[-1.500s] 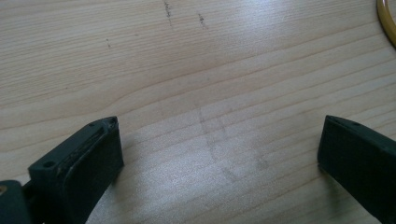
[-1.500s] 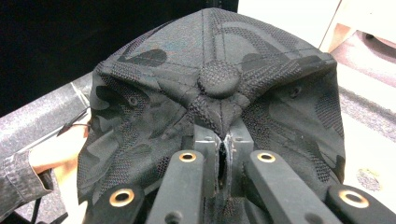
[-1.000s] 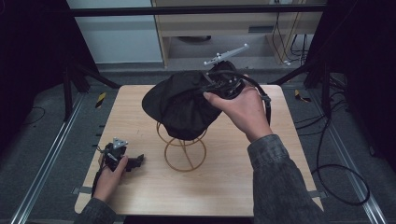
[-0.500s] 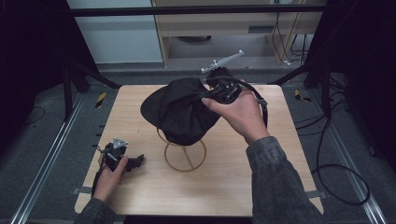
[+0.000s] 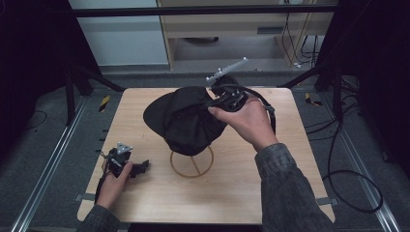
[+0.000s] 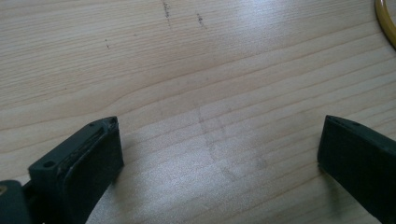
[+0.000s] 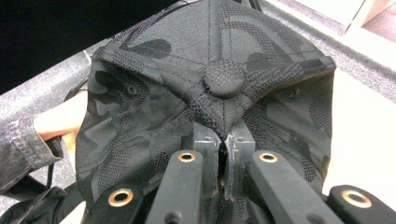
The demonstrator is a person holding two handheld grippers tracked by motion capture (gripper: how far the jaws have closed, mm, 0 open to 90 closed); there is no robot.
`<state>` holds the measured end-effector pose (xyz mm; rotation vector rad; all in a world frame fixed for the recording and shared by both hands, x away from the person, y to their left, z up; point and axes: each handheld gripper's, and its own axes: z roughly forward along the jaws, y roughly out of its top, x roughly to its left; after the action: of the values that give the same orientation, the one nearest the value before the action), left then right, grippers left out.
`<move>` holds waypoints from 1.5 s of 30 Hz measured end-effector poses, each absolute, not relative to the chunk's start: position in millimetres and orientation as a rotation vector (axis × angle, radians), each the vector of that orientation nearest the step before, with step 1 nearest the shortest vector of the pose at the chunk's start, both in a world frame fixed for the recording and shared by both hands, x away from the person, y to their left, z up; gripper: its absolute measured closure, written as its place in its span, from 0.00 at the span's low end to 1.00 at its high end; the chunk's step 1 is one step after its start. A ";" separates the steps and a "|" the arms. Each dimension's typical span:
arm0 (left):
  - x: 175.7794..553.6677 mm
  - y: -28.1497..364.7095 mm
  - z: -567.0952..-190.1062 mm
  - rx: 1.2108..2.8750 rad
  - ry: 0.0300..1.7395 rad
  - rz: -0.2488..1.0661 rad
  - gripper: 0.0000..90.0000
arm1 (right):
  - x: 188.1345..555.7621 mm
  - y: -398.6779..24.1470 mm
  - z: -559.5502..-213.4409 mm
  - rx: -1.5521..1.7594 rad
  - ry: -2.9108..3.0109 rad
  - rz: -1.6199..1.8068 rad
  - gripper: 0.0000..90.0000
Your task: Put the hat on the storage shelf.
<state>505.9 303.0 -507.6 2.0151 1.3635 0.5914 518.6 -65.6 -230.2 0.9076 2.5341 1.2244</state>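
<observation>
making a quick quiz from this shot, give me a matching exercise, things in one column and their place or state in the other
Things:
1. cap
2. wire stand
3. left hand-held gripper
4. right hand-held gripper

Place or state:
A. jaws wide apart, low over bare wood
B. gold ring base on the table
C. dark camo fabric, held above the table
D. jaws pinched together on fabric

Pairs: 1-C, 2-B, 3-A, 4-D
</observation>
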 end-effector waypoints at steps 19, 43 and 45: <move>505.9 303.3 -507.5 2.020 1.359 0.589 0.00 | 517.8 -60.8 -242.3 0.896 2.576 1.165 0.95; 505.9 303.4 -507.5 2.021 1.359 0.589 0.00 | 518.1 -54.7 -257.6 0.875 2.593 1.082 0.94; 505.9 303.4 -507.5 2.021 1.359 0.589 0.00 | 518.1 -53.9 -257.9 0.875 2.592 1.080 0.94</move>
<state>505.9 303.4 -507.5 2.0212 1.3587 0.5891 518.1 -53.9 -257.9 0.8748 2.5921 1.0805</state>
